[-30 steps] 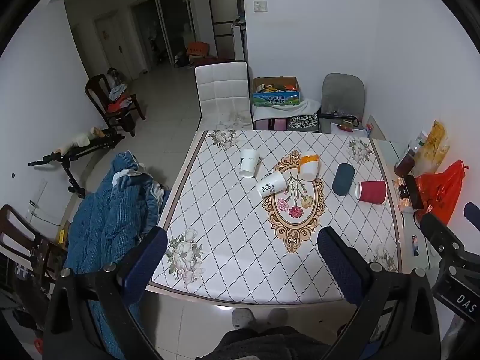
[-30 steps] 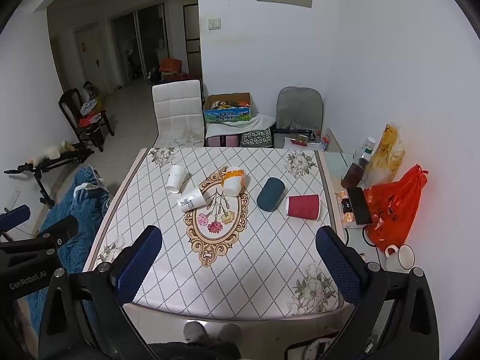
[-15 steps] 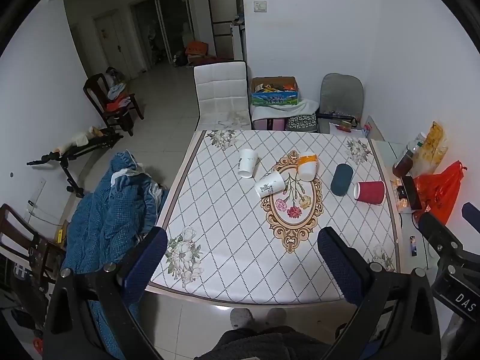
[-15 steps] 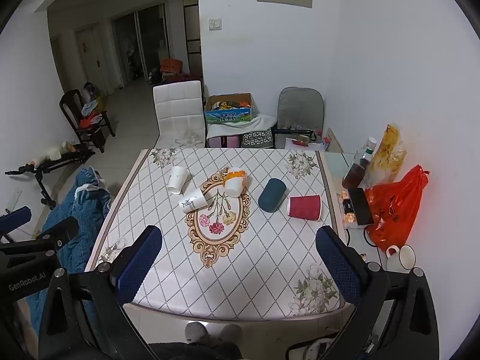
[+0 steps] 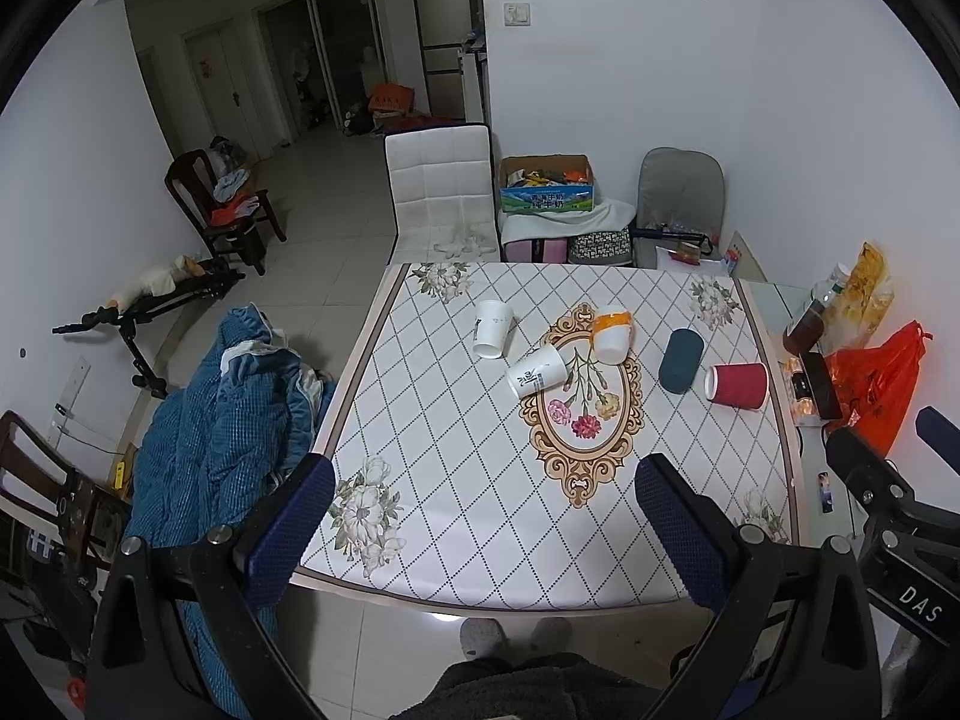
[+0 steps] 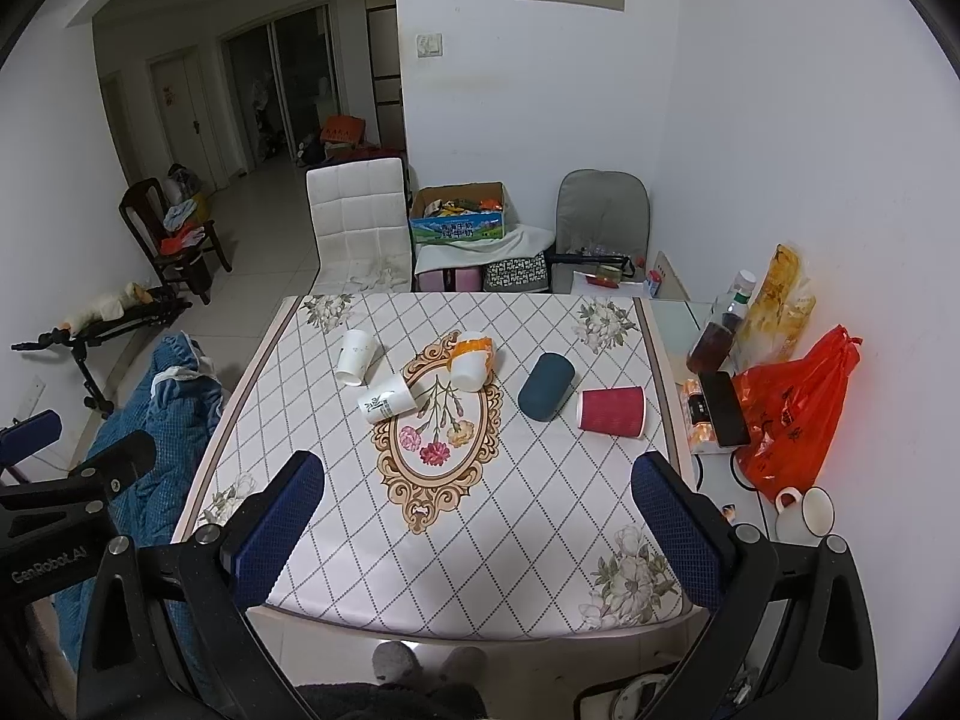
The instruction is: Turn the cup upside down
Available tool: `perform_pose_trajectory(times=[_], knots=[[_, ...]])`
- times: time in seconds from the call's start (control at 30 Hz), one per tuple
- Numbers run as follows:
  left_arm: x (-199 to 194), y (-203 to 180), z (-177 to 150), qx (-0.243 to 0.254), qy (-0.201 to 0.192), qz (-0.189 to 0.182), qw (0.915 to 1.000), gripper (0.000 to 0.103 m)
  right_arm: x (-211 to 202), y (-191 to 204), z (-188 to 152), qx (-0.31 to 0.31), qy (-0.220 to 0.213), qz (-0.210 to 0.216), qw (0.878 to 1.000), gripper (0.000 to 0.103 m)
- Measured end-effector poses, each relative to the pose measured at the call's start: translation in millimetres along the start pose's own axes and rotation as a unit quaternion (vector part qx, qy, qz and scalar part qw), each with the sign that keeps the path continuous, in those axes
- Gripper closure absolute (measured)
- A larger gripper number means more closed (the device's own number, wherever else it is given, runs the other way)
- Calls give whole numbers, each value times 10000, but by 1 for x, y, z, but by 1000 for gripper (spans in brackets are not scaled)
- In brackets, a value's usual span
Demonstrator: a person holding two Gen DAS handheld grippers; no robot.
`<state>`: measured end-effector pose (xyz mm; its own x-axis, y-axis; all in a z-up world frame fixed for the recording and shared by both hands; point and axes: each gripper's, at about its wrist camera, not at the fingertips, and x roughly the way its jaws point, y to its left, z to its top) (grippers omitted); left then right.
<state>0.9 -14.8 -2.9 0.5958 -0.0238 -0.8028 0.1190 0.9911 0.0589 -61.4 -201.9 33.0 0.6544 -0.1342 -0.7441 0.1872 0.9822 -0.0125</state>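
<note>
Several cups lie on their sides on the patterned table [image 5: 456,516]: a white cup [image 5: 493,329], a white printed cup [image 5: 536,372], an orange-and-white cup [image 5: 611,330], a dark teal cup [image 5: 680,359] and a red cup [image 5: 737,384]. The right wrist view shows them too: white [image 6: 355,356], printed [image 6: 387,399], orange-and-white [image 6: 473,360], teal [image 6: 546,385], red [image 6: 611,411]. My left gripper [image 5: 483,531] and right gripper [image 6: 477,531] are both open and empty, held high above the table's near edge, far from the cups.
A white chair [image 5: 441,192], a cardboard box [image 5: 547,186] and a grey chair [image 5: 681,198] stand beyond the table. A blue blanket [image 5: 222,420] lies left. A bottle [image 6: 714,342], orange bag [image 6: 792,414] and white mug [image 6: 807,510] sit on the right side shelf.
Both grippers have drifted slightly back and up, so the table looks a little smaller. The cups have not moved and both grippers stay open.
</note>
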Motion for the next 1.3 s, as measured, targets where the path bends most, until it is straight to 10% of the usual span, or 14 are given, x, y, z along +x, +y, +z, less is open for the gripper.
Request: perform_pose_trajectory(times=[1.3], knots=[[-12,-5,16,-9,-63,-18,10000,0,-4,2,8,13,-79,23,10000,0]])
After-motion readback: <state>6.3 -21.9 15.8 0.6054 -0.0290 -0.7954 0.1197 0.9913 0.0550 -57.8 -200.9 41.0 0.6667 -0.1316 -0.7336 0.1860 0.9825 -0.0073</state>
